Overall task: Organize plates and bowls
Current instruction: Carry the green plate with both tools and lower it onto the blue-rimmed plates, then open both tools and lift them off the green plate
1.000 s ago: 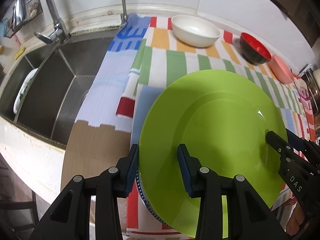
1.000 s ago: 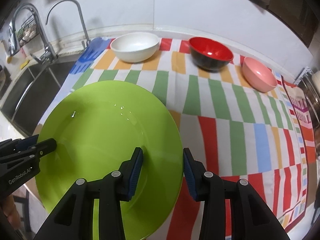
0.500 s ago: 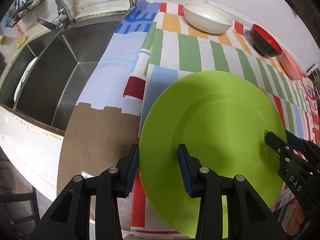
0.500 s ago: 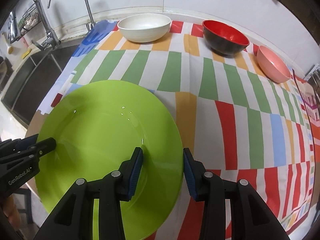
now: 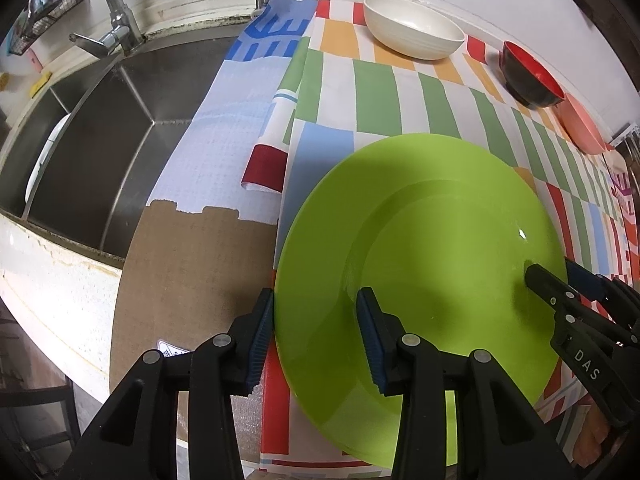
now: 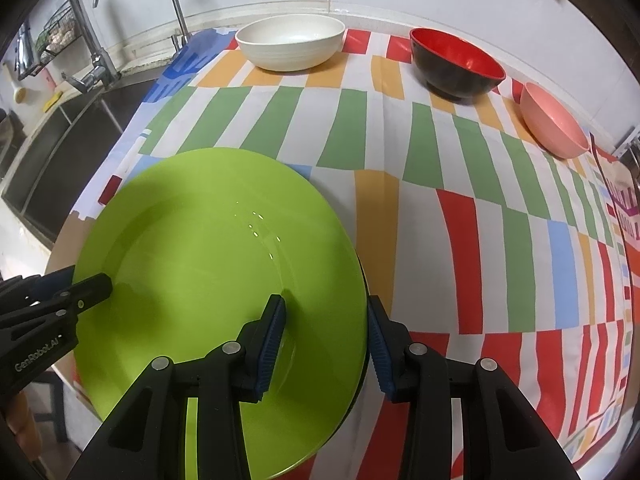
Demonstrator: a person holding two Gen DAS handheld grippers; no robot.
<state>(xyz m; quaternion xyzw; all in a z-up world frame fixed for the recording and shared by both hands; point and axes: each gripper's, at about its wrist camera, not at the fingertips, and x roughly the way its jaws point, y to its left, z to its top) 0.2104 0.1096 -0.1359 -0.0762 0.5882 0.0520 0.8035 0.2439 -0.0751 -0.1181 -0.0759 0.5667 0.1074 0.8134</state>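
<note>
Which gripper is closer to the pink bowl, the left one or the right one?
Right. The right gripper holds the green plate by the rim on the side facing the pink bowl; the left gripper holds the opposite rim, near the sink.

A glossy lime-green plate (image 5: 440,240) sits face-up near the desk's front edge. Along the back stand a white bowl (image 6: 290,42), a red-and-black bowl (image 6: 458,64) and a pink bowl (image 6: 554,122), all upright.

I read "DAS" on the right gripper (image 5: 560,280) in my left wrist view, and "GenRobot.AI" on the left gripper (image 6: 90,282) in my right wrist view.
</note>
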